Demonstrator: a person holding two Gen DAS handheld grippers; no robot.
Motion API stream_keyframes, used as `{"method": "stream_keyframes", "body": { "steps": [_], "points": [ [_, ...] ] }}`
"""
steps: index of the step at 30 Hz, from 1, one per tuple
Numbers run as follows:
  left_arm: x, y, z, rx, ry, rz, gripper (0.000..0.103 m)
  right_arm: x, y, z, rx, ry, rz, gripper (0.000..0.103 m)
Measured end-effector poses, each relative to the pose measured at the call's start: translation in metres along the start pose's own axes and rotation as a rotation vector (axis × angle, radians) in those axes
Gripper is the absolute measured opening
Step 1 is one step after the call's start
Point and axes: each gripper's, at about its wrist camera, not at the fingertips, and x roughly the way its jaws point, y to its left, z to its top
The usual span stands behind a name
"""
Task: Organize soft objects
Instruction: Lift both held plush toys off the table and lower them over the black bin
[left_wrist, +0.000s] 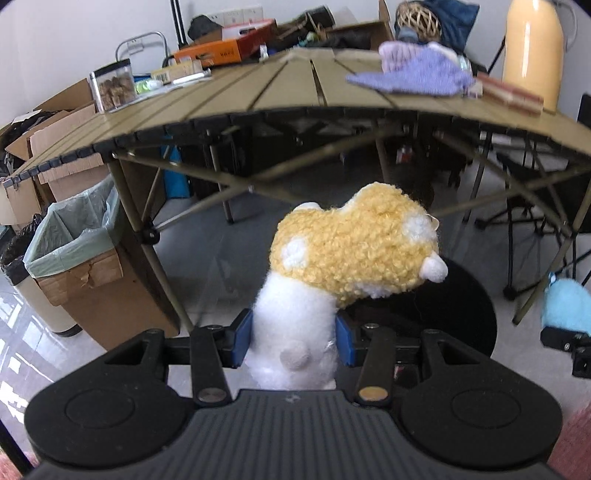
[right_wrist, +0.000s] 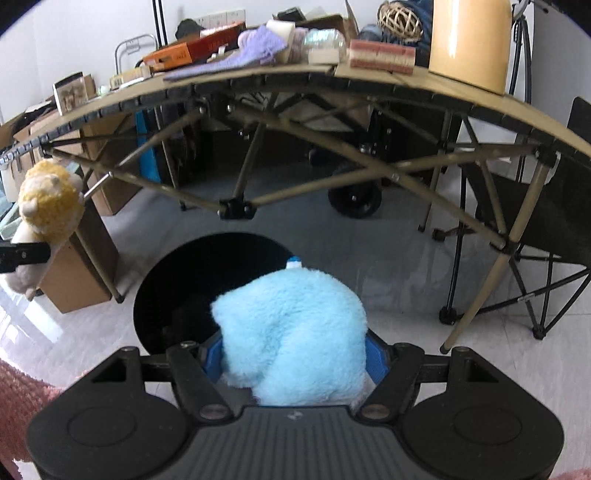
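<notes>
plush toys: 2 | left tongs grip yellow plush | right tongs grip blue plush | black bin: 1, 12 o'clock of blue plush

Open floor around black bin, folding table overhead, chair right

Illumination is bright, even daylight in both views. Window glare lies in white patches on the glossy floor at lower left. Fisheye distortion bows the tabletop edge into an arc, and dark vignetting fills the corners. Slight blur softens objects on the tabletop. Beneath it, shadow is deep; a black round bin shows no interior detail.
</notes>
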Motion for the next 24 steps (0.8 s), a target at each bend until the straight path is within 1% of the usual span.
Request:
{"method": "stream_keyframes", "body": {
  "steps": [4, 14, 20, 24],
  "points": [
    [0.009, -0.002, -0.001, 0.006, 0.052, 0.001, 0.046, 0.005, -0.001, 0.002, 0.009, 0.018, -0.001, 0.070],
    [0.035, -0.005, 0.005, -0.017, 0.199, 0.008, 0.046, 0.018, -0.008, 0.003, 0.034, 0.061, -0.006, 0.070],
    [0.046, -0.009, 0.013, -0.040, 0.245, -0.012, 0.042, 0.025, -0.013, 0.003, 0.044, 0.082, -0.011, 0.070],
    [0.049, -0.014, 0.023, -0.064, 0.248, -0.046, 0.035, 0.029, -0.015, 0.003, 0.050, 0.090, -0.009, 0.070]
  ]
}}
